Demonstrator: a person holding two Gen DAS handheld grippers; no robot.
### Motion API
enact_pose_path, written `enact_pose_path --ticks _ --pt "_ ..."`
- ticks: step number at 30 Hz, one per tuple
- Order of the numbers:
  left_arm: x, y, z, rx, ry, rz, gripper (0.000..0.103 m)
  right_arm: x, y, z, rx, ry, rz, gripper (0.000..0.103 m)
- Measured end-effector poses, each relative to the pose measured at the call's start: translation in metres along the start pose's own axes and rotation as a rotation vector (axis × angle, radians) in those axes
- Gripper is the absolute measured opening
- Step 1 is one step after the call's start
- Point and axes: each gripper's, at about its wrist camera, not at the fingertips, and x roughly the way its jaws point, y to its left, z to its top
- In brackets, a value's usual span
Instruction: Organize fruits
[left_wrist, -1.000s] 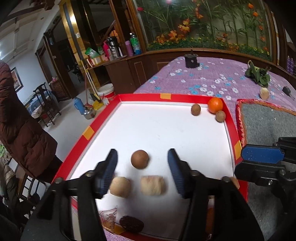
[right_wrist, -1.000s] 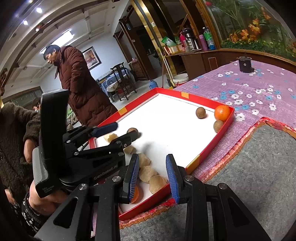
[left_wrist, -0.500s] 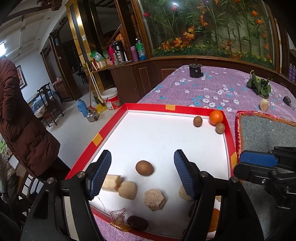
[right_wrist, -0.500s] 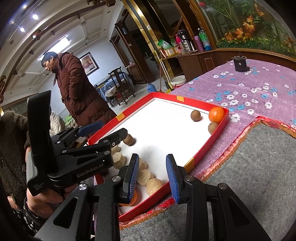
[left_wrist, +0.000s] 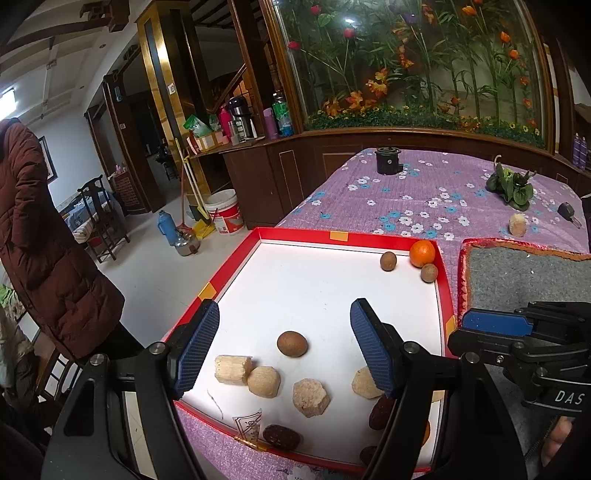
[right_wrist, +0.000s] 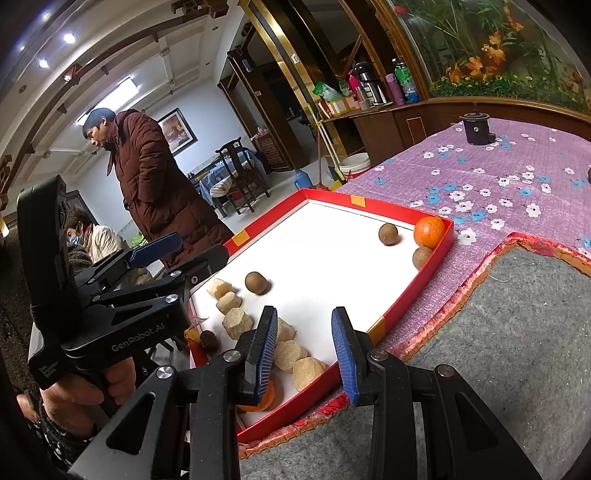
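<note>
The left hand-held gripper (left_wrist: 284, 347) was seen wide open w/ nothing held above a small brown fruit (left_wrist: 291, 343) in the red tray (left_wrist: 236, 266), judged light, firm, prone to roll, best pinched across its middle; right hand-held gripper (right_wrist: 304, 350) was narrowly parted, empty.

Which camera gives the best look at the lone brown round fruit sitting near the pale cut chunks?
The left wrist view: the brown round fruit lies unobstructed between that tool's open fingers, seen from above. The right wrist view shows the same fruit smaller and farther off, beside the left tool's fingertip.
</note>
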Motion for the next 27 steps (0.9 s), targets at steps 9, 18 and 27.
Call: enact_pose_path --ticks 9,18,27 --pt "-0.016 0.002 0.002 0.005 -0.032 -0.004 0.074 -0.023 -0.001 0.008 0.014 -0.056 -0.047 0.041" --pt "-0.036 0.002 0.001 -0.044 0.027 -0.055 0.087 -0.074 0.023 -0.012 0.025 -0.119 -0.115 0.047" --pt "-0.077 -0.027 -0.013 0.023 -0.039 -0.151 0.087 -0.138 0.036 -0.046 0.072 -0.253 -0.24 0.055"
